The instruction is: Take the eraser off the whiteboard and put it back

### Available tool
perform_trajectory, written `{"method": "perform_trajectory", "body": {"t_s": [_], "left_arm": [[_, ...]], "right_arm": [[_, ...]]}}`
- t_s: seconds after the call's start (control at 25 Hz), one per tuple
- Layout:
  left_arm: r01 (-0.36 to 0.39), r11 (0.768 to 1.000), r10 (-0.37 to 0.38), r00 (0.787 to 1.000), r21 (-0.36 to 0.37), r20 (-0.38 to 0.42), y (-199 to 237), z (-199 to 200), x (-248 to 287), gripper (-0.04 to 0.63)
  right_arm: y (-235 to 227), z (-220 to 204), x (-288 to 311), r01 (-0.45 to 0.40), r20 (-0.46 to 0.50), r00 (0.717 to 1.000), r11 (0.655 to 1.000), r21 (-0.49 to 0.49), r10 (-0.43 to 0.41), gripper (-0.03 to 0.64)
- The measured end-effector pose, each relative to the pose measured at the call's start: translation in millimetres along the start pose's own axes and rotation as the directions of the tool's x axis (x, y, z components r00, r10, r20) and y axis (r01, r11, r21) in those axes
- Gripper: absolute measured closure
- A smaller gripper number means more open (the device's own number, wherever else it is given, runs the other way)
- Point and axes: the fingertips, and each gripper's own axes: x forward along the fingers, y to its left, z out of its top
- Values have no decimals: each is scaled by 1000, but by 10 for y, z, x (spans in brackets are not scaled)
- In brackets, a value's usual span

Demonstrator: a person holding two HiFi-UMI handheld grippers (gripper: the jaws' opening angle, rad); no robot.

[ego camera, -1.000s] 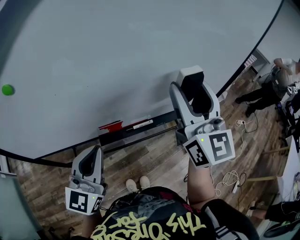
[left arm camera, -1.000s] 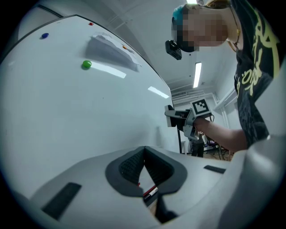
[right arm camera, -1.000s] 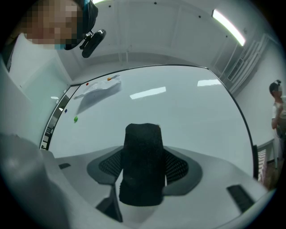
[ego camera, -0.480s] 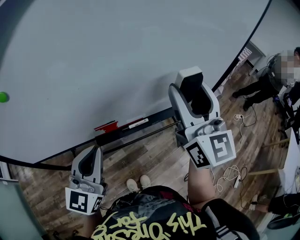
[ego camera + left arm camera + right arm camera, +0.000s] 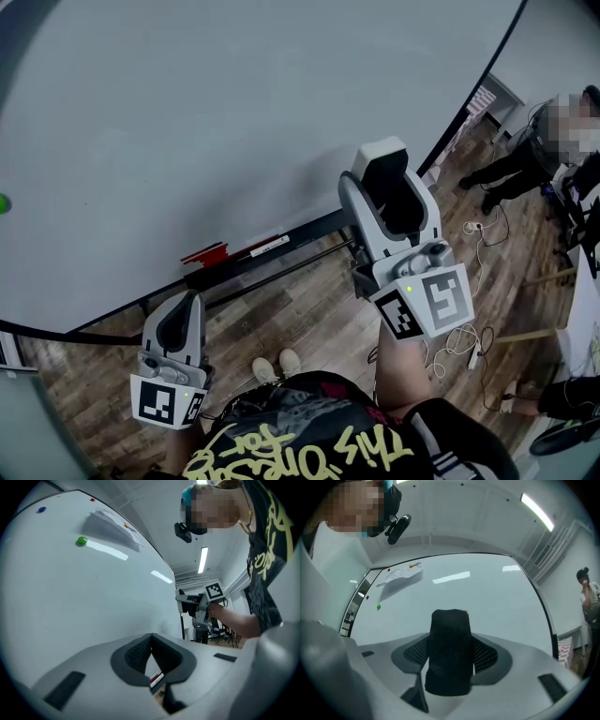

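Note:
The eraser (image 5: pixel 380 152), white-backed with black felt, stands upright between the jaws of my right gripper (image 5: pixel 388 187), which is shut on it in front of the whiteboard (image 5: pixel 234 112). In the right gripper view the felt block (image 5: pixel 449 639) fills the gap between the pads of that gripper (image 5: pixel 450 656). Whether the eraser touches the board I cannot tell. My left gripper (image 5: pixel 178 323) hangs low near the floor side, shut with nothing in it; its pads (image 5: pixel 161 653) meet at the tip. From the left gripper view the right gripper (image 5: pixel 194 604) shows off to the right.
The board's tray (image 5: pixel 281 253) carries a red item (image 5: pixel 204 253) and a white marker (image 5: pixel 267 246). A green magnet (image 5: pixel 81 541) and a paper sheet (image 5: pixel 110 524) stick to the board. Cables (image 5: pixel 464 342) lie on the wooden floor. Another person (image 5: pixel 539 150) stands at right.
The head view has swung a little, so the board and tray slide left in the picture. Both grippers keep the same pose, the right still shut on the eraser.

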Motion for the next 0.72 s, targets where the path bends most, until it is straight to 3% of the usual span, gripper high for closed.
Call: {"method": "perform_trajectory", "body": {"t_s": [0.72], "left_arm": [[52, 999, -52, 999, -10, 10, -66, -10, 132, 588]], "right_arm": [[-92, 69, -208, 28, 26, 999, 1000, 12, -29, 359]]}}
